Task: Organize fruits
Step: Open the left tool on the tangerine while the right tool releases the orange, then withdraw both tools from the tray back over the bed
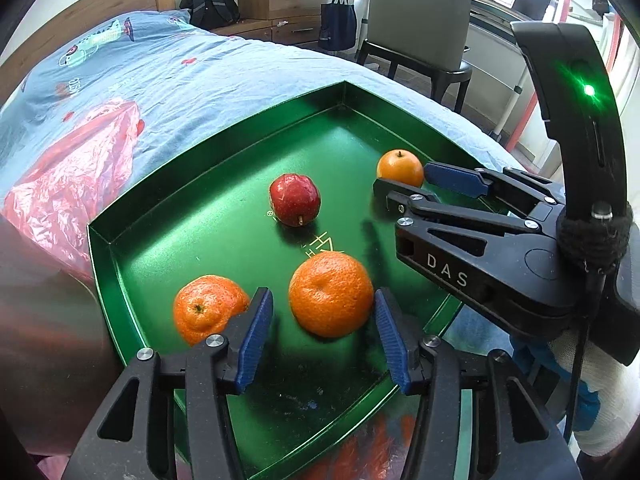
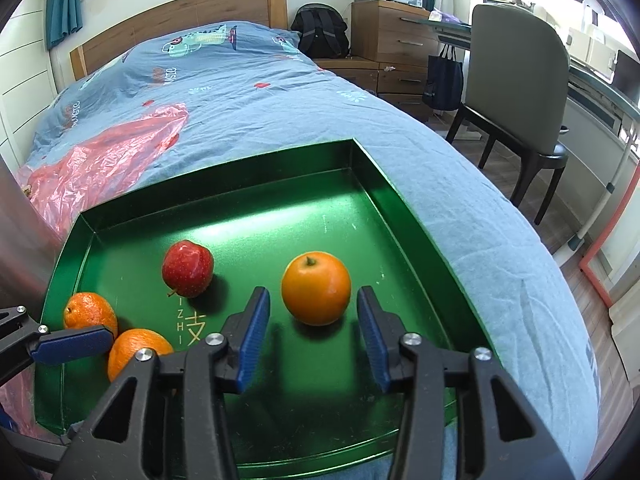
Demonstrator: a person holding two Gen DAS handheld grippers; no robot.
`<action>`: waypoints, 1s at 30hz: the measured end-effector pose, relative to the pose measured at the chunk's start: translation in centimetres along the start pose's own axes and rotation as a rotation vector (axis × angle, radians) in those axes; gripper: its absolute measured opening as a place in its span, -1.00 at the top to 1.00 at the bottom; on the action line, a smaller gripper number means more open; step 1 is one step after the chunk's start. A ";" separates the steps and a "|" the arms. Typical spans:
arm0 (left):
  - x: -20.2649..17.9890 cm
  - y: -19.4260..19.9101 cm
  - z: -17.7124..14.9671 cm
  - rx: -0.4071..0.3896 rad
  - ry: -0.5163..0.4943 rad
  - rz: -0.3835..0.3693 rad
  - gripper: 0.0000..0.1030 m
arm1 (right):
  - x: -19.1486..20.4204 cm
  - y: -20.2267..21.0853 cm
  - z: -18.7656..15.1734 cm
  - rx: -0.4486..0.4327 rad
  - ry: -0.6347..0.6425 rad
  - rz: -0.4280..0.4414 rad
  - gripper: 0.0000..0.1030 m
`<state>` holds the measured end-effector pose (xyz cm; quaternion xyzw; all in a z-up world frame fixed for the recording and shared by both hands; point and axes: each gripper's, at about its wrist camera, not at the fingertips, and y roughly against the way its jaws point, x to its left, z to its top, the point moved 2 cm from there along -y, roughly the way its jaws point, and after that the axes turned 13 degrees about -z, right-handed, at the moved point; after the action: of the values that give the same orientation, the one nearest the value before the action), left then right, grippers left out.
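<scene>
Your smooth orange (image 2: 316,288) sits on the green tray (image 2: 256,184) between the pads of your right tool (image 2: 314,336), whose jaws stand apart and clear of it; your left tool (image 1: 324,336) is likewise parted around a bumpy mandarin (image 1: 331,294), its right pad nearly touching. A second mandarin (image 1: 206,308) lies just outside the left pad, a red apple (image 1: 295,199) ahead. Withdraw crookedly and, I judge, a pad could nudge either fruit rolling across the slick tray on the soft bed (image 2: 240,92).

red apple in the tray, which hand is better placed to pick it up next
Probably left. The red apple lies straight ahead of the open left gripper, past the bumpy orange between its fingers. It sits off to the side of the right gripper, which flanks the smooth orange.
</scene>
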<state>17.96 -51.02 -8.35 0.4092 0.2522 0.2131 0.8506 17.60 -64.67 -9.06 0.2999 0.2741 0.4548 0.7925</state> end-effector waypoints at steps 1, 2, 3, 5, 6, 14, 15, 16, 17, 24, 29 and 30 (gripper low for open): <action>-0.1 0.3 0.0 -0.003 -0.003 0.001 0.07 | 0.0 0.4 0.1 -0.005 -0.002 0.000 -0.56; -0.2 0.7 0.0 -0.007 -0.005 0.000 0.07 | 0.1 0.7 0.3 -0.010 -0.003 0.001 -0.56; -0.3 1.1 -0.1 -0.011 -0.005 -0.001 0.07 | 0.0 1.1 0.4 -0.013 -0.005 0.002 -0.56; -0.5 2.0 -0.3 -0.021 -0.004 0.000 0.07 | 0.0 2.0 0.6 -0.021 -0.008 0.004 -0.56; -0.7 2.5 -0.4 -0.028 -0.007 0.001 0.07 | 0.0 2.5 0.7 -0.024 -0.010 0.005 -0.56; -1.9 7.1 -3.0 -0.074 -0.030 -0.007 0.07 | -0.3 6.8 0.2 -0.045 -0.034 0.011 -0.57; -2.0 7.6 -3.4 -0.078 -0.026 -0.008 0.07 | -0.2 7.3 0.0 -0.045 -0.034 0.010 -0.57; -2.0 8.1 -3.8 -0.083 -0.023 -0.006 0.07 | -0.2 7.8 -0.1 -0.046 -0.034 0.009 -0.57; -2.0 8.7 -4.1 -0.087 -0.021 -0.003 0.07 | -0.1 8.3 -0.4 -0.047 -0.035 0.008 -0.57; -1.9 12.4 -6.9 -0.112 0.000 0.005 0.07 | 0.6 11.8 -2.3 -0.045 -0.038 0.021 -0.67; -1.7 14.6 -9.1 -0.107 0.005 0.037 0.07 | 1.9 14.2 -3.1 -0.052 -0.028 0.043 -0.68; -1.6 15.1 -9.5 -0.109 0.006 0.045 0.07 | 2.2 14.6 -3.3 -0.054 -0.027 0.049 -0.68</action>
<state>8.60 -37.67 -0.86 0.3670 0.2335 0.2468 0.8660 8.10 -56.05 -0.98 0.2911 0.2438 0.4770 0.7926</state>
